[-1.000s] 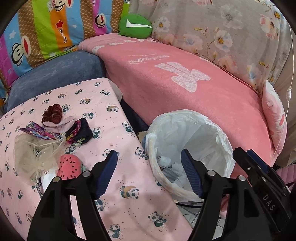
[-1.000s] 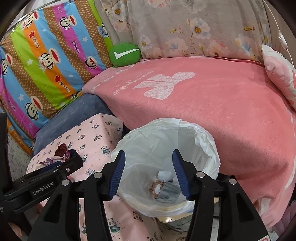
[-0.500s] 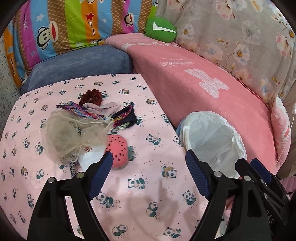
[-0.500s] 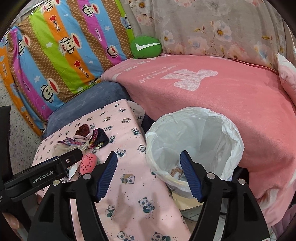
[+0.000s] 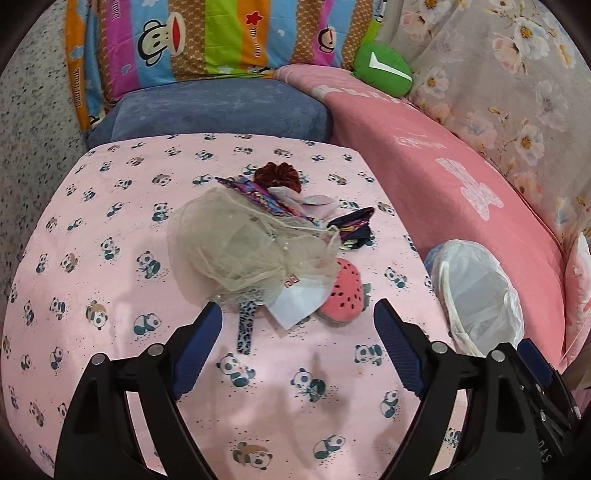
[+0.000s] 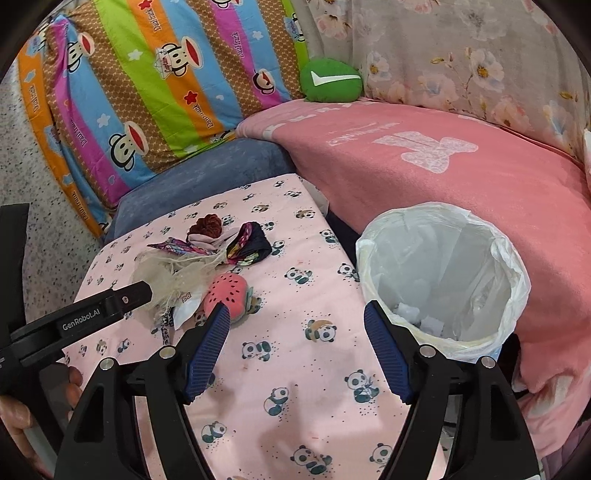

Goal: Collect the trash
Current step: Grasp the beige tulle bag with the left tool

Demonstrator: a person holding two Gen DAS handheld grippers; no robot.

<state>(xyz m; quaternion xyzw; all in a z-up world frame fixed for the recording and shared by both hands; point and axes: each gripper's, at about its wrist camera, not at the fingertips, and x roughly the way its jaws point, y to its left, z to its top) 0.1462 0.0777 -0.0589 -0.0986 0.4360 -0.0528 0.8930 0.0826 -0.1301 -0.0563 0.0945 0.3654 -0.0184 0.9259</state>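
Observation:
A heap of trash lies on the panda-print table (image 5: 92, 240): a beige mesh net (image 5: 240, 247), a white paper scrap (image 5: 299, 301), a pink watermelon piece (image 5: 341, 295), a leopard strip (image 5: 245, 326), a dark red scrunchie (image 5: 277, 173) and colourful wrappers (image 5: 354, 227). The heap also shows in the right wrist view (image 6: 199, 273). My left gripper (image 5: 297, 321) is open and empty, just short of the heap. My right gripper (image 6: 295, 317) is open and empty over the table, between the heap and the white-lined bin (image 6: 443, 277). The bin holds some white scraps.
The bin stands at the table's right edge (image 5: 476, 291), against a pink-covered sofa (image 6: 443, 166). A blue cushion (image 5: 210, 107), a striped monkey-print pillow (image 5: 221, 33) and a green cushion (image 5: 382, 70) lie behind the table. Speckled floor (image 5: 33, 110) is at the left.
Both grippers have swung left from over the bin to the table. The left gripper now faces the trash heap; the bin has slid to the right in both views.

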